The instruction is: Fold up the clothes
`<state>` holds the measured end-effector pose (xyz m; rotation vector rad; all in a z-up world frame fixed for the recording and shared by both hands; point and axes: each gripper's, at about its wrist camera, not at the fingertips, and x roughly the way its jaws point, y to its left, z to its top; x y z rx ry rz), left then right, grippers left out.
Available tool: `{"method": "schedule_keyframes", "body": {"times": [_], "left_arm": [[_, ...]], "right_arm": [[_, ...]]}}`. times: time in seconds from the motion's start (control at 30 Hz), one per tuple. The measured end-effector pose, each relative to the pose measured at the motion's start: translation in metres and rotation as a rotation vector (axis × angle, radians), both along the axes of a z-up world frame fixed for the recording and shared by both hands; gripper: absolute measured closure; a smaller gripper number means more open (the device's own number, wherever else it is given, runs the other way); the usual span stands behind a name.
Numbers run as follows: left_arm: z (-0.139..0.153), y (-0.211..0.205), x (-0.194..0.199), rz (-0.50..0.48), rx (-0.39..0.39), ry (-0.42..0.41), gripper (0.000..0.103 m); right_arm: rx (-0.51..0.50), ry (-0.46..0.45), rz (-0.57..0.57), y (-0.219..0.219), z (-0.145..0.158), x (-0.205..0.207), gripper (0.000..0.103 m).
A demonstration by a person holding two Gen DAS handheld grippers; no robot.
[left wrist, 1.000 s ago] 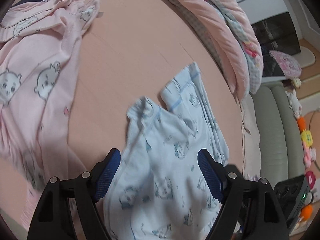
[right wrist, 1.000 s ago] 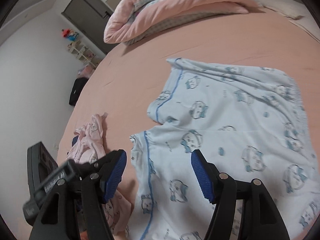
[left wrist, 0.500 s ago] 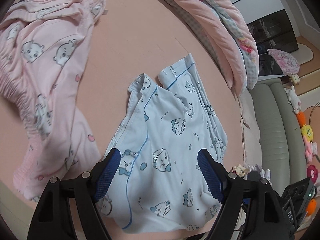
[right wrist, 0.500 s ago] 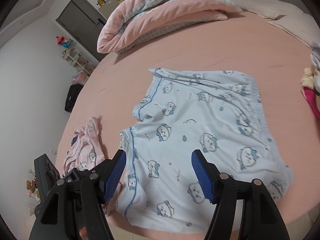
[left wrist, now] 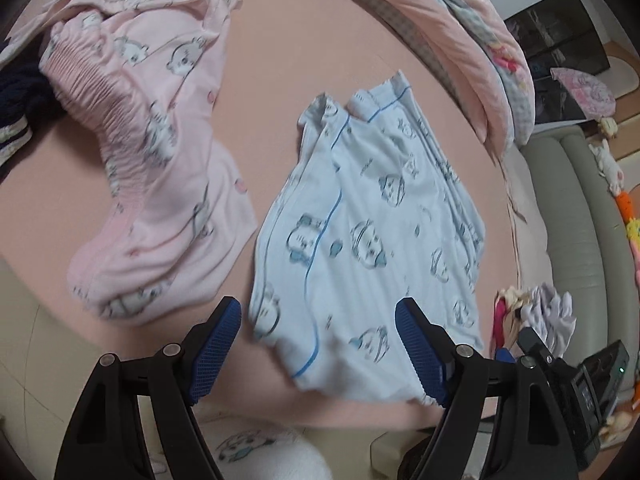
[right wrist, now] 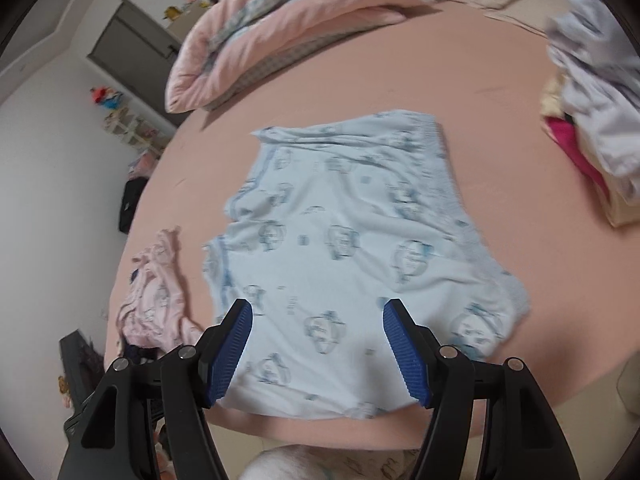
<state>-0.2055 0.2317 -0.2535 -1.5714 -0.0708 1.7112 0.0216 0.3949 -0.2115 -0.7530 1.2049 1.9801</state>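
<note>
Light blue shorts point(left wrist: 368, 240) with a cartoon print and blue piping lie flat on the pink bed sheet point(left wrist: 280, 40); they also show in the right wrist view point(right wrist: 340, 248). My left gripper point(left wrist: 318, 344) is open and empty, above the shorts' near edge. My right gripper point(right wrist: 318, 354) is open and empty, above the shorts' near edge by the bed's front. A pink printed garment point(left wrist: 152, 168) lies crumpled to the left of the shorts and appears in the right wrist view point(right wrist: 156, 292).
A rolled pink quilt point(left wrist: 448, 40) lies at the far side of the bed point(right wrist: 280, 32). A pile of white and pink clothes point(right wrist: 592, 128) sits at the right edge. A dark navy garment point(left wrist: 16, 92) lies far left. A grey-green sofa point(left wrist: 576, 240) stands beyond the bed.
Both grippers have pulled back toward the bed's front edge, so the shorts look farther and more of the bed shows. The shorts lie flat, released.
</note>
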Motion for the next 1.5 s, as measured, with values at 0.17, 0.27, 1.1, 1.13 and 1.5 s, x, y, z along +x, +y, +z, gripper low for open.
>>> {"method": "schedule_keyframes", "body": {"times": [0.17, 0.27, 1.1, 1.13, 1.5], "left_arm": [[-0.015, -0.009, -0.003, 0.036, -0.033, -0.078, 0.024], [-0.026, -0.009, -0.003, 0.043, -0.048, -0.145, 0.024], [-0.019, -0.001, 0.008, 0.091, 0.135, -0.182, 0.084], [-0.016, -0.002, 0.009, 0.092, 0.152, -0.173, 0.085], [-0.004, -0.005, 0.007, 0.108, 0.239, -0.151, 0.087]], "right_arm": [[-0.046, -0.010, -0.064, 0.005, -0.015, 0.029, 0.035], [-0.086, 0.001, -0.100, 0.008, -0.024, 0.045, 0.035], [-0.239, 0.297, -0.285, 0.012, -0.094, 0.103, 0.036], [-0.231, 0.312, -0.287, 0.012, -0.096, 0.102, 0.042], [-0.187, 0.181, -0.359, 0.013, -0.091, 0.109, 0.095]]}}
